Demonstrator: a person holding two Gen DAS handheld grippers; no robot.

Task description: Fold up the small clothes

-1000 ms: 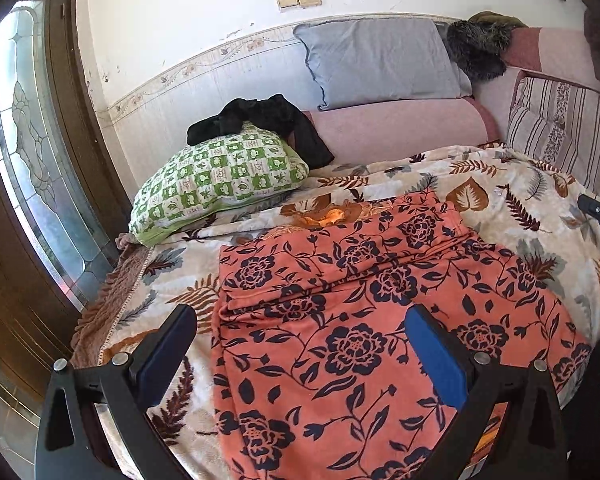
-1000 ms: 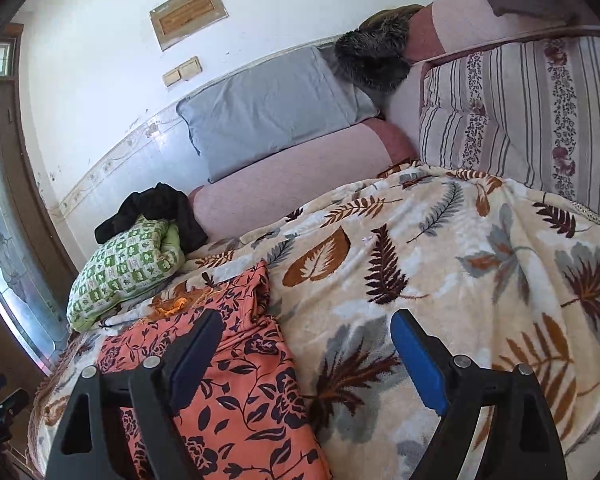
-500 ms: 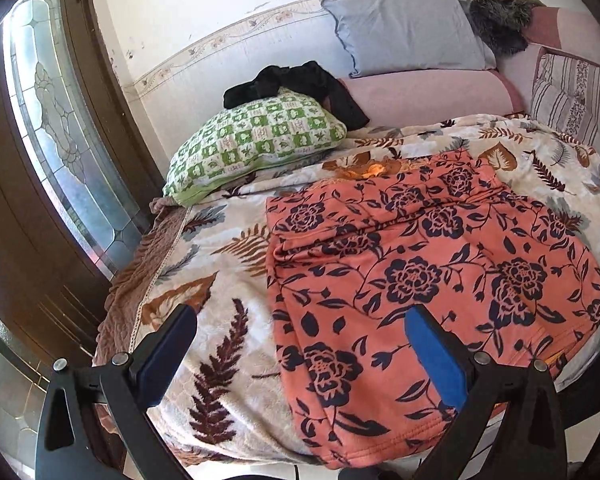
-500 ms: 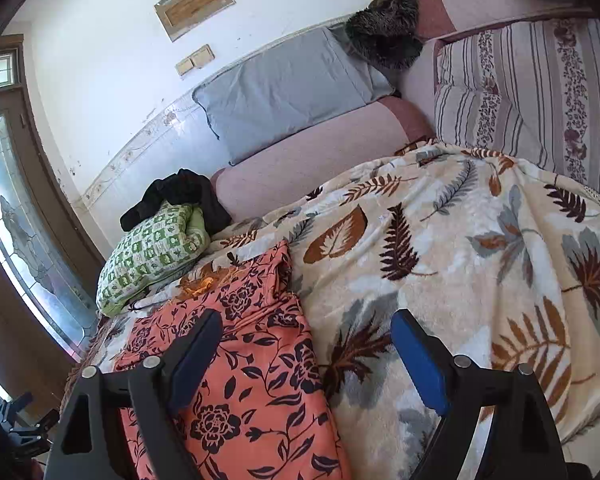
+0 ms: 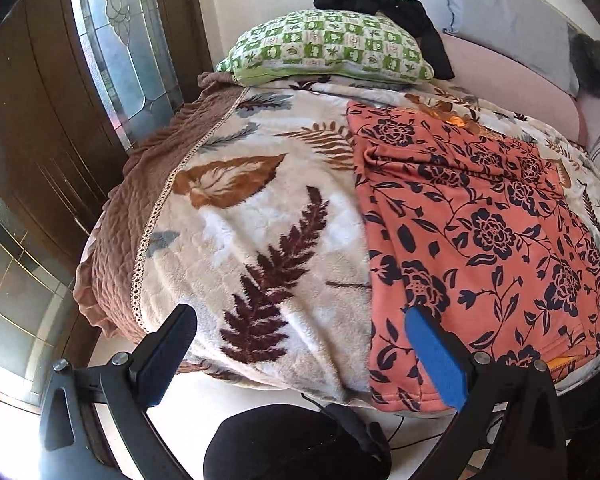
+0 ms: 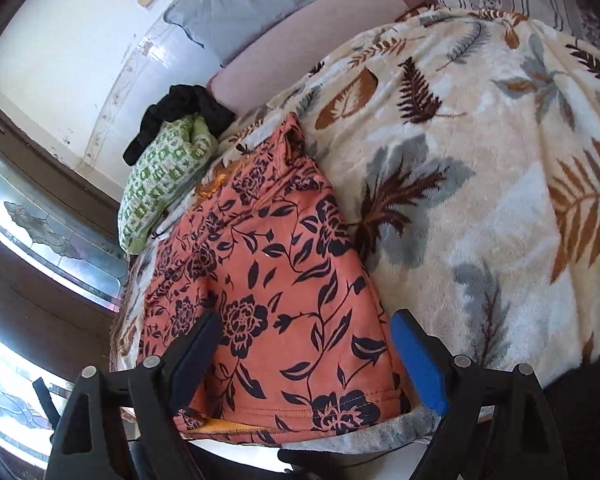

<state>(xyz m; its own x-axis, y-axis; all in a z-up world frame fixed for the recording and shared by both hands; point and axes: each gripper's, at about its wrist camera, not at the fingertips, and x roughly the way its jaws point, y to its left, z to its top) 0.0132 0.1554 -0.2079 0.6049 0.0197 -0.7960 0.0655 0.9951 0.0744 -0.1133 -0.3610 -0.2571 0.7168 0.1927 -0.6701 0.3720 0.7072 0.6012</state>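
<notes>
An orange garment with dark navy flowers lies spread flat on a leaf-print blanket, its hem hanging over the bed's near edge. My left gripper is open over the near edge, its right blue pad at the garment's lower left corner, nothing between the pads. In the right wrist view the same garment fills the lower middle. My right gripper stands open above the garment's near hem and right corner, with nothing gripped.
A green checked pillow with a black cloth on it lies at the bed's far side, beside a grey pillow and pink bolster. A glass-panelled wooden door stands left. A dark shoe shows below.
Both grippers dropped and tilted downward toward the bed's near edge. The left one shifted left, so the garment now sits at its right pad. Both stayed open.
</notes>
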